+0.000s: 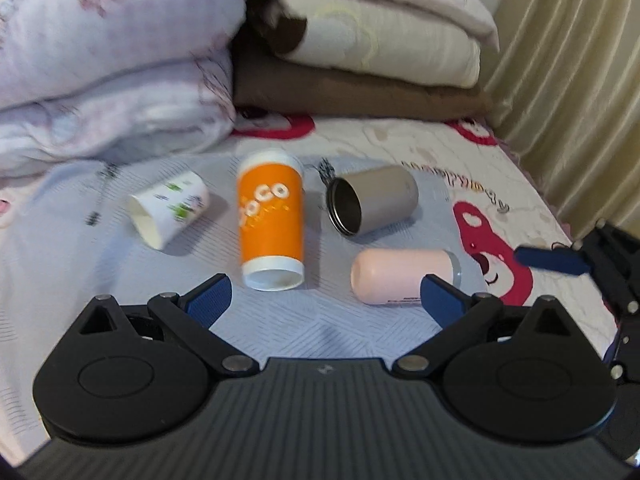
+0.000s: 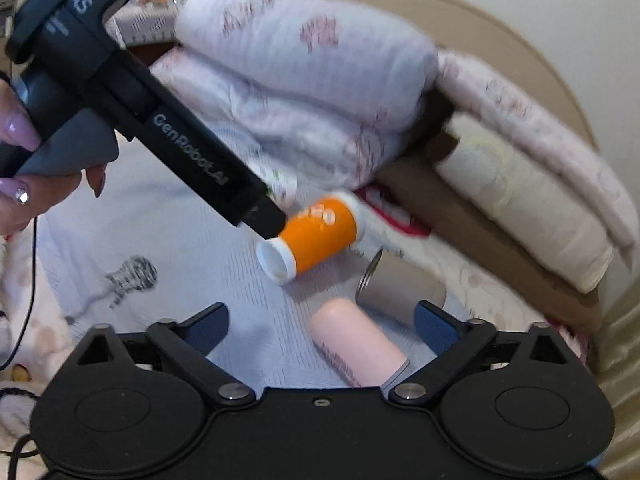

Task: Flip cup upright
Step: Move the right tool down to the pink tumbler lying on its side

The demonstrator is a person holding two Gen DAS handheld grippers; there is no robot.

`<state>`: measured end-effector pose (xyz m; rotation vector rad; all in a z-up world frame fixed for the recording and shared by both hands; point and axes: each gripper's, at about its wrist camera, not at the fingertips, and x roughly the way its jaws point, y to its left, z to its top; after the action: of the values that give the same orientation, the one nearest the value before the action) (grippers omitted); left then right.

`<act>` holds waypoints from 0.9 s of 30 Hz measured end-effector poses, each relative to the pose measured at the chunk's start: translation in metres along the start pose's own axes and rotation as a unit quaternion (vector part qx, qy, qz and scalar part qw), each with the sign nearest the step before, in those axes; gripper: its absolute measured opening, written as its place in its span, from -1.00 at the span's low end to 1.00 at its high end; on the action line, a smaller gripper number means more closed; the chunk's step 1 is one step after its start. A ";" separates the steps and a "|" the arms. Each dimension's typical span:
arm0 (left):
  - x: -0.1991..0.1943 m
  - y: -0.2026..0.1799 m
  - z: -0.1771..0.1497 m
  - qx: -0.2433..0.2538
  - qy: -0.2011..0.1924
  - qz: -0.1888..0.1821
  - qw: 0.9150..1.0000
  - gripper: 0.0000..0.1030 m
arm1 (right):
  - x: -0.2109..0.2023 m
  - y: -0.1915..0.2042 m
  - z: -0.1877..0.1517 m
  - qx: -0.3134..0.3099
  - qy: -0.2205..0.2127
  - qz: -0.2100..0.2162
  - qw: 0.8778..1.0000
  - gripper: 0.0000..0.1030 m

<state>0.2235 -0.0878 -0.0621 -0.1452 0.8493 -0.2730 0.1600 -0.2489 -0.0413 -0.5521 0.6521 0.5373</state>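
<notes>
Left gripper [image 1: 323,296] reads released on my feed, blue pads spread wide, nothing between them, hovering over the pale blue cloth [image 1: 120,304]. Just ahead of it: orange cup [image 1: 271,227] on its side, open mouth toward the cam. Left of that, white paper cup [image 1: 170,209] also tipped over. To the right, steel cup [image 1: 370,200] on its side, mouth facing left, and nearer, pink cup [image 1: 404,276] lying flat, touching none of the others. Right gripper [image 2: 322,330] also released, jaws wide, pink cup [image 2: 358,346] lying between its pads; contact w/ either pad I can't tell. All 4 cups down, 0 upright. Folded quilts [image 1: 120,60] stacked behind; curtain [image 1: 572,80] at far right.
</notes>
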 end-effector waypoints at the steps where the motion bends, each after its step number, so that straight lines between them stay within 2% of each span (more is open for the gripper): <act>1: 0.011 0.001 0.001 0.002 0.005 -0.005 1.000 0.95 | 0.008 -0.005 0.000 0.030 0.012 0.008 0.999 0.85; 3: 0.027 0.002 0.004 0.011 0.015 -0.008 1.000 0.95 | 0.020 -0.019 -0.003 0.118 0.032 0.040 0.992 0.85; 6: 0.042 0.003 0.008 0.030 0.021 -0.004 0.999 0.94 | 0.037 -0.035 -0.014 0.225 0.055 0.083 0.969 0.85; 10: 0.048 0.010 0.009 0.021 0.016 -0.013 1.000 0.94 | 0.057 -0.044 -0.029 0.294 0.091 0.077 0.948 0.85; 12: 0.048 0.012 0.008 0.025 0.016 -0.016 0.999 0.94 | 0.064 -0.051 -0.037 0.341 0.103 0.075 0.932 0.84; 13: 0.047 0.014 0.008 0.026 0.016 -0.016 0.999 0.94 | 0.063 -0.051 -0.039 0.340 0.104 0.064 0.933 0.84; 14: 0.047 0.015 0.007 0.026 0.016 -0.019 0.999 0.94 | 0.062 -0.049 -0.036 0.318 0.099 0.052 0.941 0.84; 16: 0.044 0.015 0.003 0.023 0.015 -0.022 0.999 0.94 | 0.055 -0.039 -0.025 0.228 0.087 0.017 0.970 0.84; 18: 0.046 0.015 -0.001 0.015 0.018 -0.028 0.999 0.94 | 0.054 -0.028 -0.013 0.111 0.081 -0.011 0.991 0.84; 19: 0.049 0.015 -0.003 0.007 0.022 -0.031 0.999 0.93 | 0.056 -0.021 -0.010 0.046 0.080 -0.020 0.996 0.84; 21: 0.055 0.015 -0.007 -0.017 0.029 -0.040 0.999 0.93 | 0.065 -0.018 -0.010 -0.033 0.092 -0.012 0.995 0.75; 24: 0.067 0.010 -0.013 -0.048 0.043 -0.061 0.996 0.93 | 0.074 -0.026 -0.012 -0.083 0.096 0.014 0.992 0.71; 27: 0.075 0.004 -0.017 -0.047 0.035 -0.053 0.997 0.93 | 0.082 -0.028 -0.015 -0.148 0.096 0.030 0.984 0.71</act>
<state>0.2586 -0.1066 -0.1281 -0.2698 0.9255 -0.3403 0.2262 -0.2548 -0.0992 -0.8740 0.7784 0.6479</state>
